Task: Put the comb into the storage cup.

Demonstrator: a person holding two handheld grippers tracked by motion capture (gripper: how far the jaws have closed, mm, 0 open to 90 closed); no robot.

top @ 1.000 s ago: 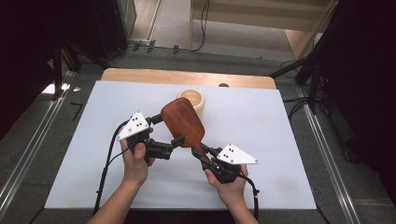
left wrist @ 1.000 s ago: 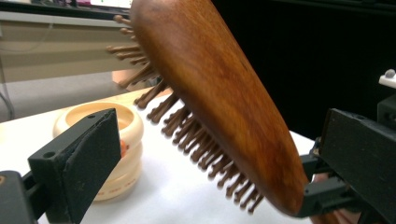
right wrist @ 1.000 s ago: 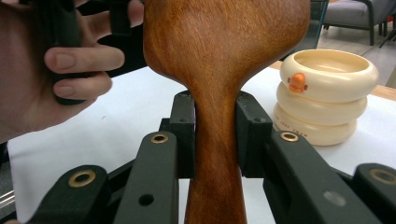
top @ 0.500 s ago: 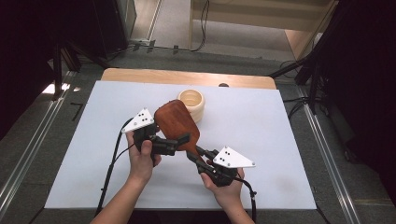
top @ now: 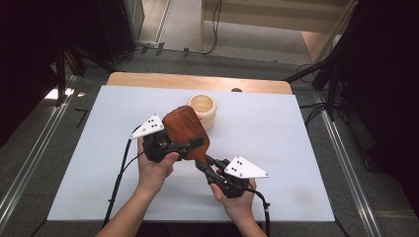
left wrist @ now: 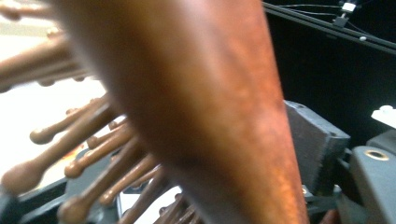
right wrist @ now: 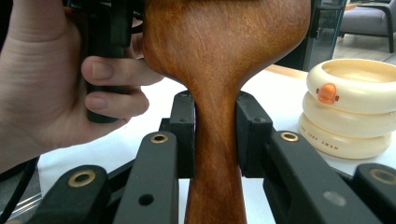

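Both grippers shifting leftward with wooden hairbrush [top: 184, 131] since earlier frame. Right gripper [top: 206, 165] fingers clamping brush handle between them. Left gripper [top: 190, 146] fingers pinching brush head, bristles alongside. Keeping both grips aligned is advisable, avoiding twist.

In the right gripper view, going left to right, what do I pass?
The person's left hand → wooden hairbrush handle, clamped between the right gripper jaws → cream stacked-ring container on the table.
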